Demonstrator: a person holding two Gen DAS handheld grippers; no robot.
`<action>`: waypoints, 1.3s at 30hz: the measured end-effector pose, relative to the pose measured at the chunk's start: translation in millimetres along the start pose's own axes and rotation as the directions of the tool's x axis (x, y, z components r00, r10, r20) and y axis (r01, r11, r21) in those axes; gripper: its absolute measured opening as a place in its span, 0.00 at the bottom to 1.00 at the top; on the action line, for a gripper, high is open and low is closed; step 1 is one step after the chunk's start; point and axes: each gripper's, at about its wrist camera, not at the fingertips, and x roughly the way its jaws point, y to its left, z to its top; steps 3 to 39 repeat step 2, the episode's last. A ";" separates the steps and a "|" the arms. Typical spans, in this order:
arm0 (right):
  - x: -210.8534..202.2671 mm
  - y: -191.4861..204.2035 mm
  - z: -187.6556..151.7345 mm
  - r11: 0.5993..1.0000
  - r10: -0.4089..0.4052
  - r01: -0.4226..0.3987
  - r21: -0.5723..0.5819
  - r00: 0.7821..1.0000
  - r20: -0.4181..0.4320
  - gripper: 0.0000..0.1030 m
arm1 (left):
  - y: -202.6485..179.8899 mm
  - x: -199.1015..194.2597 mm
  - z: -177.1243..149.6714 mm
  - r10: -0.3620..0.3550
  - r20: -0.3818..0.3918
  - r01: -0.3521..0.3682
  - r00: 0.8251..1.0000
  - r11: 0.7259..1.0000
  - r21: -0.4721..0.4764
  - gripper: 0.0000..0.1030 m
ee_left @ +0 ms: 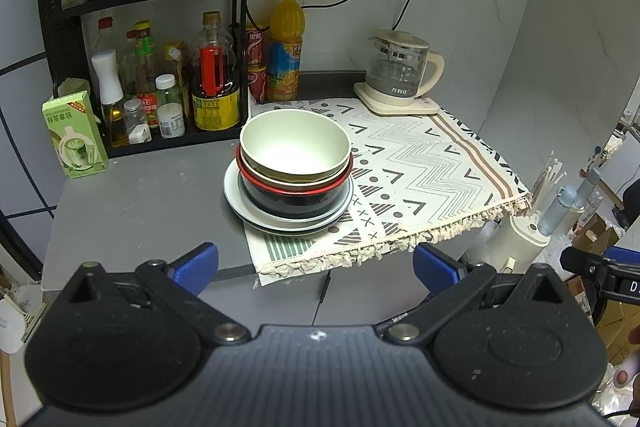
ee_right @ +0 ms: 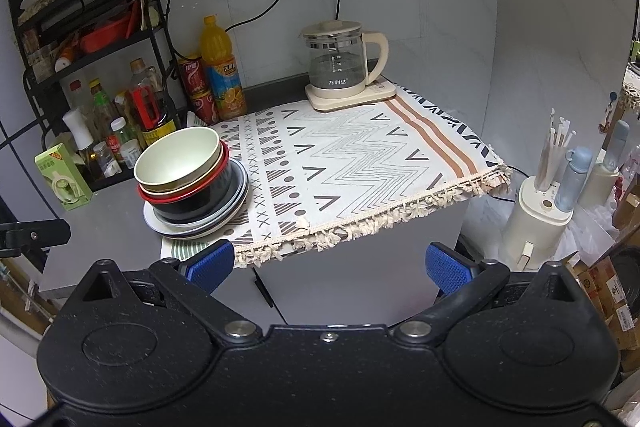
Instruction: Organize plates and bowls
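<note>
We read 抹茶拿铁 on the green carton (ee_left: 74,135) and 万利达 on the glass kettle (ee_left: 400,71). The stacked bowls (ee_left: 295,155) sit on plates (ee_left: 240,205) at the patterned cloth's (ee_left: 420,163) left edge on the grey desk (ee_left: 140,199), beside a bottle rack (ee_left: 160,27). Left tongs (ee_left: 316,267) and right tongs (ee_right: 330,267) hang spread, empty, short of the desk.

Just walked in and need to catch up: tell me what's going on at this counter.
A person holds a gripper in each hand, sorting dishes. Both the left gripper and the right gripper are open, empty and held back from the counter's front edge. The dishes sit in one pile: a pale green bowl nested on top, a black bowl with a red rim below, and plates underneath, partly on the patterned cloth. A glass kettle stands at the back.
</note>
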 end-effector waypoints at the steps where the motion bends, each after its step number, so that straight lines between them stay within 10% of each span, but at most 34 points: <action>1: 0.3 -0.6 -0.8 1.000 0.002 -0.002 0.001 1.000 0.001 1.00 | -0.2 -0.1 0.2 0.000 0.001 0.000 1.000 1.000 -0.002 1.00; 39: 1.3 -1.2 -1.0 1.000 0.002 -0.002 0.002 1.000 0.000 1.00 | -0.2 0.4 0.4 0.000 0.000 0.000 1.000 1.000 -0.004 0.99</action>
